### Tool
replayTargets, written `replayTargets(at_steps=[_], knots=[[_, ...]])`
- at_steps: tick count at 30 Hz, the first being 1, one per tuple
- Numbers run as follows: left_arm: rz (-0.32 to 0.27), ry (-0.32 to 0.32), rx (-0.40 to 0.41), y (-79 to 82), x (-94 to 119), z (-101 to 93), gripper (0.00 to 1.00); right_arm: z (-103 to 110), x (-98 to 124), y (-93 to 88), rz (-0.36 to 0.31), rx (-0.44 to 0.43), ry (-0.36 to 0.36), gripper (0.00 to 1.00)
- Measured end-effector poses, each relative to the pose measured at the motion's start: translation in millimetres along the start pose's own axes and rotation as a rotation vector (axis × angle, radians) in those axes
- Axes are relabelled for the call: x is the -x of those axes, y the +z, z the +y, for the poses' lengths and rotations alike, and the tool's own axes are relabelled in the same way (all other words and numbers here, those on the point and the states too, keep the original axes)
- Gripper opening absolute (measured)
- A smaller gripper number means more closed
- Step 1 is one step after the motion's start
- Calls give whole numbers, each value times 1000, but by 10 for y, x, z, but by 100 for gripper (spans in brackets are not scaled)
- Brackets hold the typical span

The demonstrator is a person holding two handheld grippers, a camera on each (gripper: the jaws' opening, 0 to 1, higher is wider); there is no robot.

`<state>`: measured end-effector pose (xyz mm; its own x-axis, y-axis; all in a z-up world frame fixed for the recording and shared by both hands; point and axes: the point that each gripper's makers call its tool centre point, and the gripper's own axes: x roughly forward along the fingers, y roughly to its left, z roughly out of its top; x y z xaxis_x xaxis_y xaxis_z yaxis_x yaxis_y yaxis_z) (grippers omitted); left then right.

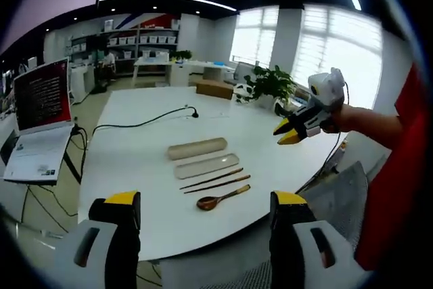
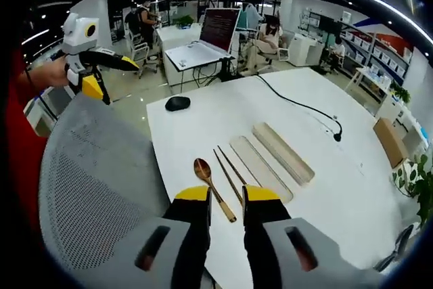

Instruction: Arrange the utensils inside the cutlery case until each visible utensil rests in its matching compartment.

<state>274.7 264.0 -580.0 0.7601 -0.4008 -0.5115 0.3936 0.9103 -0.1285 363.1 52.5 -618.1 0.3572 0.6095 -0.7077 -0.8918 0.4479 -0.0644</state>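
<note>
Spoon, chopsticks, case tray, lid on worktop; left tongs agape, right tongs nearly closed, empty.

Bright office, large windows

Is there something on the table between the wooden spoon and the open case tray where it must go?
Yes: the pair of chopsticks lies between the wooden spoon and the open case tray, parallel to both. The lid lies beyond the tray.
</note>
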Motion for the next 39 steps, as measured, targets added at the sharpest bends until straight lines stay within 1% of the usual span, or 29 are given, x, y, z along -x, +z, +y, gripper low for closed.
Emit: replayTargets(at_steps=[5, 6, 8, 11, 13, 16, 21, 22, 23, 24, 25, 27, 30, 31, 39], knots=[[-3, 26, 30, 16, 23, 75, 85, 16, -110, -24, 18, 28, 13, 21], [-15, 38, 33, 38, 45, 97, 85, 18, -142, -38, 27, 38, 15, 22], [-29, 38, 41, 53, 75, 100, 85, 30, -192, -54, 44, 60, 19, 24], [-30, 41, 44, 19, 90, 91, 85, 32, -254, -69, 59, 77, 21, 28], [-18, 38, 39, -28, 86, 77, 84, 35, -282, -79, 69, 77, 21, 30], [-8, 38, 33, -76, 74, 66, 84, 56, -317, -106, 85, 85, 32, 26], [-26, 34, 53, -71, 45, 38, 83, 72, -375, -172, 117, 95, 56, 27], [-26, 30, 53, -72, 37, 26, 83, 73, -384, -202, 132, 109, 69, 26], [-21, 23, 50, -81, 28, 6, 83, 45, -401, -226, 141, 110, 65, 26], [-18, 19, 49, -88, 24, -3, 83, 25, -409, -232, 140, 102, 60, 26], [-16, 17, 45, -93, 22, -5, 83, 5, -417, -224, 128, 69, 55, 26], [-15, 16, 43, -93, 24, -4, 83, 9, -432, -209, 111, 11, 66, 25], [-15, 17, 47, -92, 26, 9, 83, -31, -450, -209, 113, 8, 55, 27], [-14, 18, 45, -91, 26, 13, 83, -45, -458, -223, 122, 13, 49, 27], [-15, 13, 34, -71, 15, 4, 83, -69, -515, -308, 147, 17, 49, 26]])
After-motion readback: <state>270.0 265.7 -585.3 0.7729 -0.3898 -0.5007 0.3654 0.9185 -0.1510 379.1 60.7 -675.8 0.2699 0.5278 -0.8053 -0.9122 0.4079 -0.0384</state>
